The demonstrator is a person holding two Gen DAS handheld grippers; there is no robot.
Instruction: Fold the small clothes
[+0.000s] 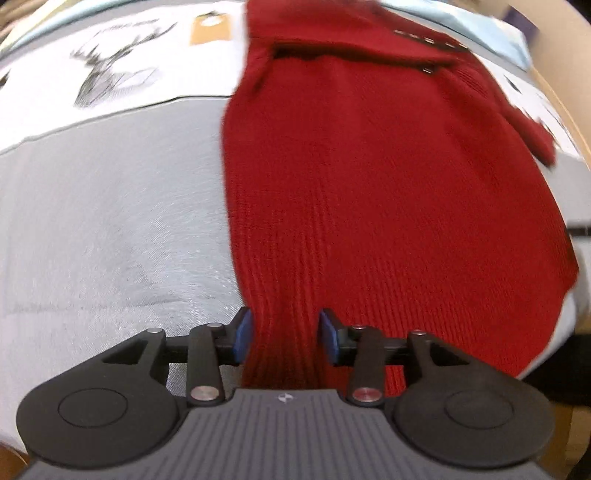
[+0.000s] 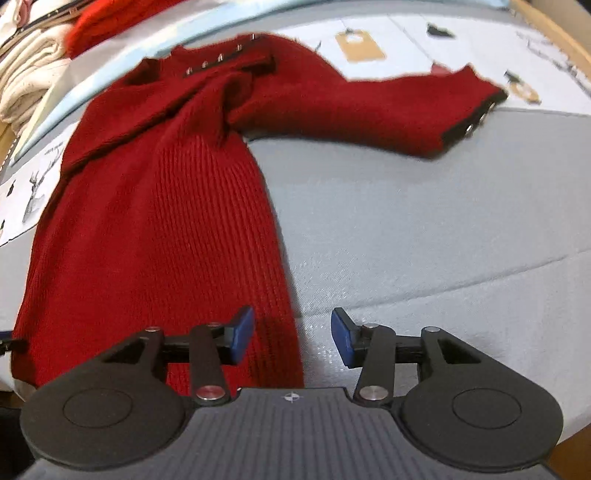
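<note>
Your red knit sweater (image 2: 155, 221) lies flat on the gray cloth (image 2: 424, 229) that covers the surface, with its hem at the near edge and its neck toward the far edge. One sleeve (image 2: 369, 110) sticks out sideways toward the right side, and its dark cuff (image 2: 469, 125) has shiny snaps on it. A dark strip with small metal snaps (image 2: 221, 62) runs along the shoulder.

Your left gripper (image 1: 285, 334) is at the hem. Its two blue pads (image 1: 243, 334) stand apart, with a bunch of the red knit between them. The pads look close to the cloth, but you cannot tell if they pinch it. Your right gripper (image 2: 292, 334) is at the hem's right corner. Its jaws are spread wide. Only the sweater's edge sits between them, and nothing is gripped.

Past the gray cloth lies a white sheet with deer drawings (image 1: 110, 70) and tan tags (image 2: 360, 46).

Only the right view shows the long sleeve all the way out, plus a pile of cream clothes (image 2: 29, 74) and something else red (image 2: 110, 18) at the far left corner. The left view shows the other sleeve (image 1: 532, 129), but only a blurry bit of it. Both views are blurry, so the small snaps are hard to make out.
</note>
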